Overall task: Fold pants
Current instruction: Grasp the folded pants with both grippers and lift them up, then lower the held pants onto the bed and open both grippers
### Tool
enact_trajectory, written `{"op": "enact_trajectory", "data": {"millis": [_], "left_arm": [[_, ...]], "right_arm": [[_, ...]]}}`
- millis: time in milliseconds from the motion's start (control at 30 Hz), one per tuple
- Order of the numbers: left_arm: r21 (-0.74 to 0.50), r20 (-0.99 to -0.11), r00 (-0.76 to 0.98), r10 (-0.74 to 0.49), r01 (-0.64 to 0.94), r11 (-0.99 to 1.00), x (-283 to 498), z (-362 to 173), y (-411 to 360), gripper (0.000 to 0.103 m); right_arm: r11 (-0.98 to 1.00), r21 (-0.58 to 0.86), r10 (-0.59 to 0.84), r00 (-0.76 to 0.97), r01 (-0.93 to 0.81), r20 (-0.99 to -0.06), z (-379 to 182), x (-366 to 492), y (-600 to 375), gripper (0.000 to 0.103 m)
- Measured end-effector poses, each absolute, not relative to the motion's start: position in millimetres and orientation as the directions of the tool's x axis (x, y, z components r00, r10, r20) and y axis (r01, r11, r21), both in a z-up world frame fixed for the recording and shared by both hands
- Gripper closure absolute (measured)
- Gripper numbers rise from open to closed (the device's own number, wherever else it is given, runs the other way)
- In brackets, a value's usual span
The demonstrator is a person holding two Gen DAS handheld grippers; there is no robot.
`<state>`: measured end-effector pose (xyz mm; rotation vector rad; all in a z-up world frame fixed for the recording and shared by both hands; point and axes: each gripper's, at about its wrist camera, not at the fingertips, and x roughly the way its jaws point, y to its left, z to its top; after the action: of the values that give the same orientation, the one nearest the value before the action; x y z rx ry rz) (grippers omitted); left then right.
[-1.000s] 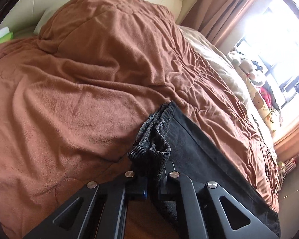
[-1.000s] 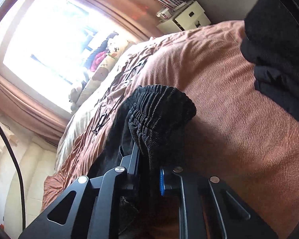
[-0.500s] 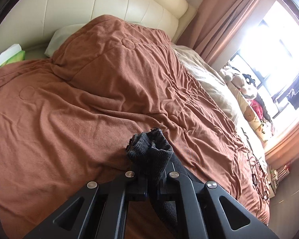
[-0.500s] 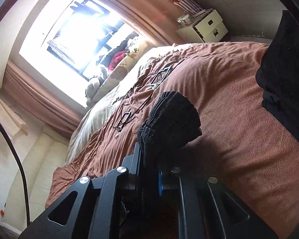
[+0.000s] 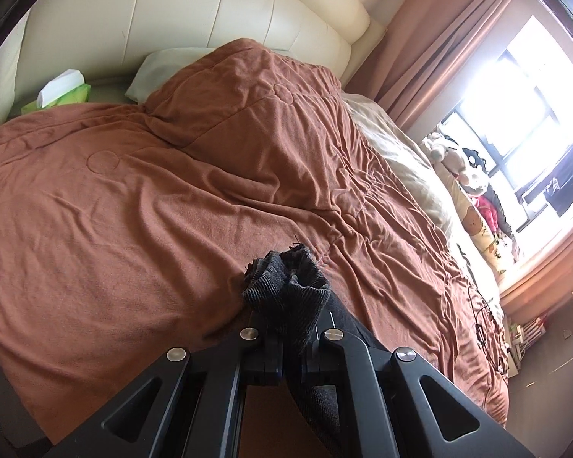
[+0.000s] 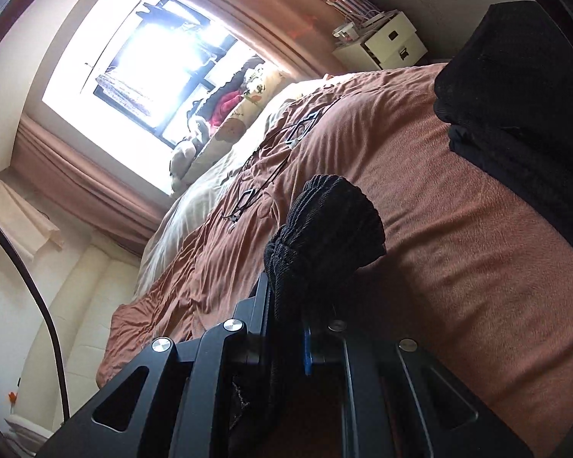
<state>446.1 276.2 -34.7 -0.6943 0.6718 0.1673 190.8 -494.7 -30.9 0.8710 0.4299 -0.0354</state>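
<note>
The pants are dark grey-black fabric. In the left wrist view my left gripper (image 5: pixel 290 328) is shut on a bunched, ribbed edge of the pants (image 5: pixel 286 286), held above the brown blanket; the rest of the fabric hangs down under the fingers. In the right wrist view my right gripper (image 6: pixel 301 305) is shut on another bunched ribbed part of the pants (image 6: pixel 324 229), also lifted off the bed. A stack of folded black clothes (image 6: pixel 515 107) lies on the blanket at the far right.
The bed carries a wrinkled brown blanket (image 5: pixel 172 210) with a cream headboard (image 5: pixel 172 19) behind. A green tissue box (image 5: pixel 63 91) sits by the pillow. Stuffed toys (image 5: pixel 470 175) and a window line the far side. Black cables (image 6: pixel 263 175) lie on the blanket. A white nightstand (image 6: pixel 389 42) stands beyond.
Both grippers have risen with the pants: the black leg that lay spread on the blanket a second ago is now lifted and hangs below the fingers. Both views tilted up toward headboard and window.
</note>
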Motion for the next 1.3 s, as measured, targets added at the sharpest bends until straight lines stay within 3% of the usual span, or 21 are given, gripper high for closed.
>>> {"op": "enact_trajectory", "data": {"millis": [700, 867, 1000, 1100, 1200, 1267, 1300], "left_arm": [[-0.565, -0.657, 0.749, -0.083, -0.416, 0.713, 376.1, -76.3, 314.3, 0.098], [-0.544, -0.686, 0.724, -0.074, -0.443, 0.712, 367.5, -94.3, 317.1, 0.098], [-0.505, -0.759, 0.646, -0.084, -0.502, 0.702, 370.4, -122.4, 323.4, 0.096], [-0.461, -0.804, 0.59, -0.076, -0.537, 0.706, 368.7, -137.7, 325.0, 0.089], [-0.401, -0.821, 0.57, -0.009, -0.565, 0.721, 361.7, -135.3, 326.7, 0.073], [-0.348, -0.828, 0.557, 0.063, -0.6, 0.72, 355.5, -129.4, 332.5, 0.057], [-0.336, -0.827, 0.556, 0.082, -0.606, 0.72, 353.6, -127.5, 335.0, 0.055]], "right_arm": [[0.629, 0.736, 0.139, 0.896, 0.249, -0.422, -49.6, 120.4, -488.9, 0.093], [0.62, 0.73, 0.131, 0.879, 0.288, -0.458, -57.1, 110.0, -495.5, 0.096], [0.598, 0.725, 0.127, 0.853, 0.341, -0.507, -70.6, 105.7, -501.4, 0.098], [0.603, 0.694, 0.127, 0.812, 0.393, -0.57, -75.6, 106.5, -501.7, 0.097], [0.619, 0.672, 0.109, 0.803, 0.407, -0.587, -65.6, 102.3, -500.8, 0.092], [0.64, 0.646, 0.077, 0.801, 0.417, -0.593, -56.2, 97.1, -499.9, 0.078], [0.655, 0.622, 0.045, 0.8, 0.428, -0.598, -50.2, 93.9, -499.2, 0.075]]}}
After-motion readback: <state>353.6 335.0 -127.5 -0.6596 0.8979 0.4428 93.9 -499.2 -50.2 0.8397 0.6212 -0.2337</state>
